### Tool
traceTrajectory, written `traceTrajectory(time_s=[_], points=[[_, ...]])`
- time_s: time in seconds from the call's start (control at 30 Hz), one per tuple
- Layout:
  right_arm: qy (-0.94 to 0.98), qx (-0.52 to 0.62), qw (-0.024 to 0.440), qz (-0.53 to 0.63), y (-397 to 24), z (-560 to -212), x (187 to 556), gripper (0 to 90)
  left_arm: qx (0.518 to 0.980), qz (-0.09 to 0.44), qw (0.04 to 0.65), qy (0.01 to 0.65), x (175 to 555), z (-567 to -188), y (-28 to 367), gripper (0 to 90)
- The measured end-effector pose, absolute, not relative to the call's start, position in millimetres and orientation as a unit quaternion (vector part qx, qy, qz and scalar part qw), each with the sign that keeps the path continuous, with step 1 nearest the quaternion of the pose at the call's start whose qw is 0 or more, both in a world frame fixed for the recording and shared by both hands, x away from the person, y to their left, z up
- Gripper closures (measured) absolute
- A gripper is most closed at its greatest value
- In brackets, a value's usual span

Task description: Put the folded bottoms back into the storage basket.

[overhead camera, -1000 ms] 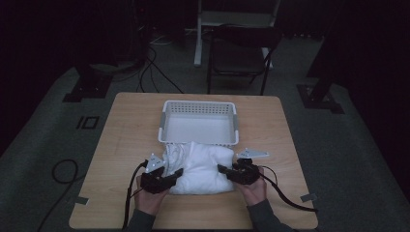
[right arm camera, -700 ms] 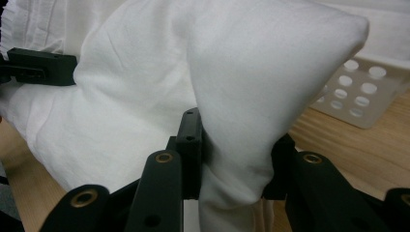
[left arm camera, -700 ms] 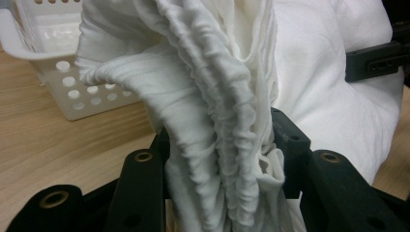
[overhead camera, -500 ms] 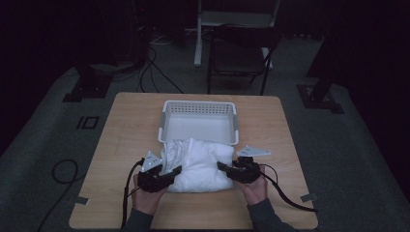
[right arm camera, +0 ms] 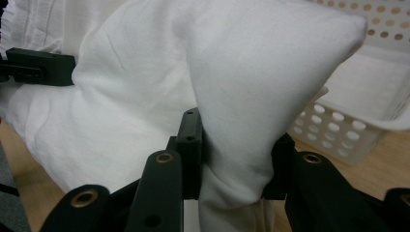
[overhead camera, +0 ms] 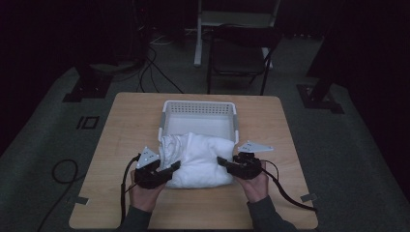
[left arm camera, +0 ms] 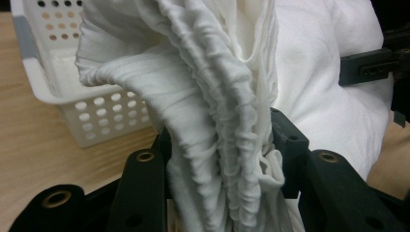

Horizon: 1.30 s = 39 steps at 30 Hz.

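Note:
A folded white cloth (overhead camera: 198,157) hangs between my two grippers over the front half of the wooden table (overhead camera: 125,125). My left gripper (overhead camera: 171,168) is shut on its gathered left edge; the ruffled folds (left arm camera: 227,145) are squeezed between the black jaws. My right gripper (overhead camera: 222,162) is shut on the right end, a smooth bunched corner (right arm camera: 237,159) pinched between its jaws. Just behind the cloth stands a white perforated basket (overhead camera: 199,107), with its near rim partly covered by the cloth. In the left gripper view the basket wall (left arm camera: 96,113) is at the left.
A dark chair (overhead camera: 239,58) and a white stand (overhead camera: 200,29) are beyond the table's far edge. Cables (overhead camera: 285,186) trail from both grippers across the table front. Bits of tape (overhead camera: 78,199) mark the front corners. The floor around is dark carpet.
Both grippers have risen a little with the cloth, which now stands higher and bulkier against the basket's near rim.

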State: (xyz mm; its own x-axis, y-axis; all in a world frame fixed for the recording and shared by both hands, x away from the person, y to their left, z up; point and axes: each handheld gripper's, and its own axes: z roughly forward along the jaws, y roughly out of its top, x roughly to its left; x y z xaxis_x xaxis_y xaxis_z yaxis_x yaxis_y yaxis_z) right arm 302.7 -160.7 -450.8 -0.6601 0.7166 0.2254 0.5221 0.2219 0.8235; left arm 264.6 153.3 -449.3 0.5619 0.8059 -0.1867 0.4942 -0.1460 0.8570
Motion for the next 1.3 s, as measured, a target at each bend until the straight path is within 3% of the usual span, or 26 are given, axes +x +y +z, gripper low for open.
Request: traceTrajectory(time_s=[1.3], points=[[0.765, 0.387, 0.144, 0.495, -156, -403, 338, 68.5, 0.732, 0.192, 0.503, 0.418, 305, -405, 156, 59.0]])
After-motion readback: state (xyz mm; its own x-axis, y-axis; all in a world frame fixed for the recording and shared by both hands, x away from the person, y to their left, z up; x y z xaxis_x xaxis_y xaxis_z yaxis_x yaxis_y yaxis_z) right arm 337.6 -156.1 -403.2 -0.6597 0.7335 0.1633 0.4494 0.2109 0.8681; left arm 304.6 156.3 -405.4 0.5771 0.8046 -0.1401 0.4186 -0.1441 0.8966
